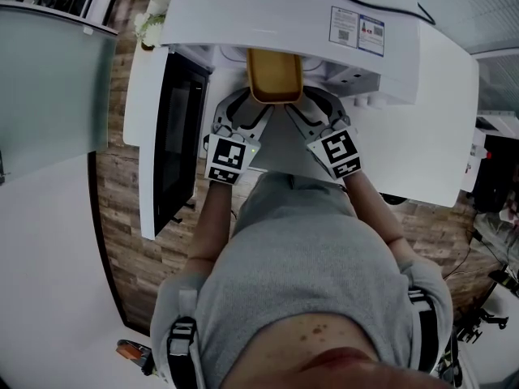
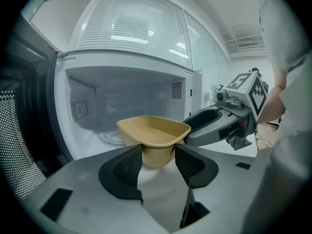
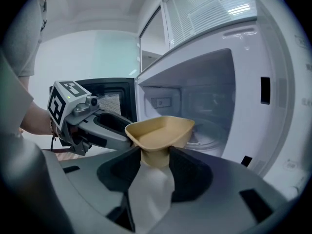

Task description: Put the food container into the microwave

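Observation:
A tan, empty food container (image 1: 274,76) hangs in the air at the mouth of the white microwave (image 1: 422,71), carried by both grippers. My left gripper (image 1: 247,113) is shut on its near left corner and my right gripper (image 1: 304,110) is shut on its near right corner. In the left gripper view the container (image 2: 154,132) sits between the dark pads (image 2: 127,164), with the open cavity behind it. In the right gripper view the container (image 3: 161,132) is pinched the same way, just ahead of the glass turntable (image 3: 207,130).
The microwave door (image 1: 174,140) stands swung open to the left, its dark window facing the person. The microwave rests on a white counter (image 1: 438,160) over wood flooring (image 1: 130,250). A frosted glass panel (image 1: 49,87) is at far left.

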A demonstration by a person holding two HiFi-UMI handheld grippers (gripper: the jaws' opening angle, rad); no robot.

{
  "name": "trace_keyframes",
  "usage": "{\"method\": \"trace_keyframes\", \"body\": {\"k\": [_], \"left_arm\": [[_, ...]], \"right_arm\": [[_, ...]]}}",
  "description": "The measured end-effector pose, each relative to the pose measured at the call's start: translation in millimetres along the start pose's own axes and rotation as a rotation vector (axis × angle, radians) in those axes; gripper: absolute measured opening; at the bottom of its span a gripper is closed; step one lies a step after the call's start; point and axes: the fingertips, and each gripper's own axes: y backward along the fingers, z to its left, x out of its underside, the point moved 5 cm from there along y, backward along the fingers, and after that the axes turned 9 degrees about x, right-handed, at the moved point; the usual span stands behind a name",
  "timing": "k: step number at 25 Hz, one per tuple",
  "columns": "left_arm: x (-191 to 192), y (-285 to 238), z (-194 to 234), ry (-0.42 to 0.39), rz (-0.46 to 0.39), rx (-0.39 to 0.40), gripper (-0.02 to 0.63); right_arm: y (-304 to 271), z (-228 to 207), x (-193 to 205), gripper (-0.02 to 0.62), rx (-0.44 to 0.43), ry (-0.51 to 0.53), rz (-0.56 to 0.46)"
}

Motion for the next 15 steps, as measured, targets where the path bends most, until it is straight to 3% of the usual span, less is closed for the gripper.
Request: {"method": "trace_keyframes", "body": {"k": [15], "left_arm": [[-3.4,-11.4,17.9,0.004,0.002,0.004,0.213]], "right_arm": [[-16.0,-9.7,-5.1,0.236,0.03,-0.015,-0.002]]}}
